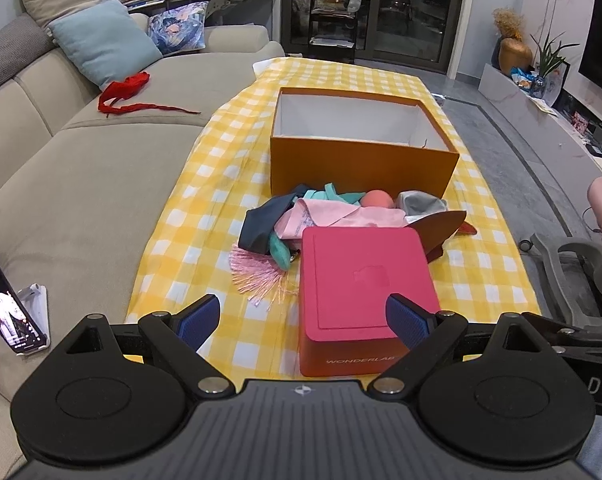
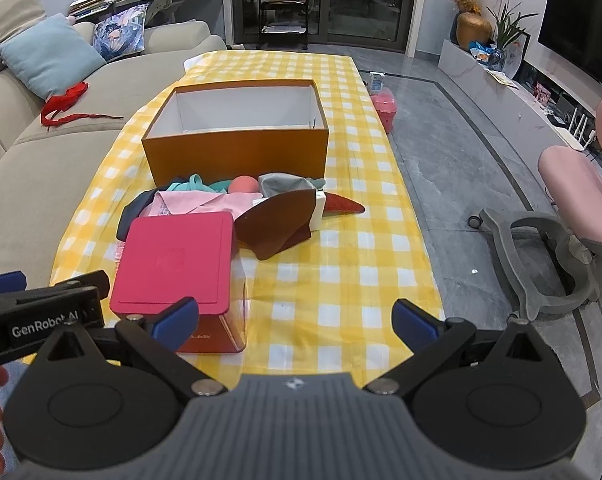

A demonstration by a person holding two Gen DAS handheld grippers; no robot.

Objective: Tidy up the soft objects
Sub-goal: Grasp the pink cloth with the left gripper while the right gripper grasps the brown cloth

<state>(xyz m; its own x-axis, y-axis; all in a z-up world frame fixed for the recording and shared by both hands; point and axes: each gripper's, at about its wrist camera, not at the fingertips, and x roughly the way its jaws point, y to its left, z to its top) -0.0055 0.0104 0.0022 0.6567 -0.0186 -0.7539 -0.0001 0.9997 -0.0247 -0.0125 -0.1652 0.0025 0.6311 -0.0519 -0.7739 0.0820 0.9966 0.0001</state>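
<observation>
A pile of soft things (image 1: 325, 216) (image 2: 205, 200) lies on the yellow checked tablecloth (image 1: 221, 184) (image 2: 341, 280): pink cloth, teal and dark pieces, a pink tassel (image 1: 257, 276), an orange ball (image 1: 377, 199) (image 2: 243, 184), grey cloth, a brown curved piece (image 2: 277, 224). Behind it stands an open orange box (image 1: 357, 164) (image 2: 237, 152), empty inside. A closed pink WONDERLAB box (image 1: 365, 288) (image 2: 177, 268) stands in front of the pile. My left gripper (image 1: 303, 324) is open, low near the pink box. My right gripper (image 2: 295, 322) is open and empty over the cloth's near edge.
A beige sofa (image 1: 81, 168) runs along the left with cushions and a red ribbon (image 1: 125, 92) (image 2: 67, 102). A phone on a stand (image 1: 9, 304) sits on the sofa. A pink chair (image 2: 573, 184) and its grey base stand right. A pink bin (image 2: 385, 106) stands on the floor.
</observation>
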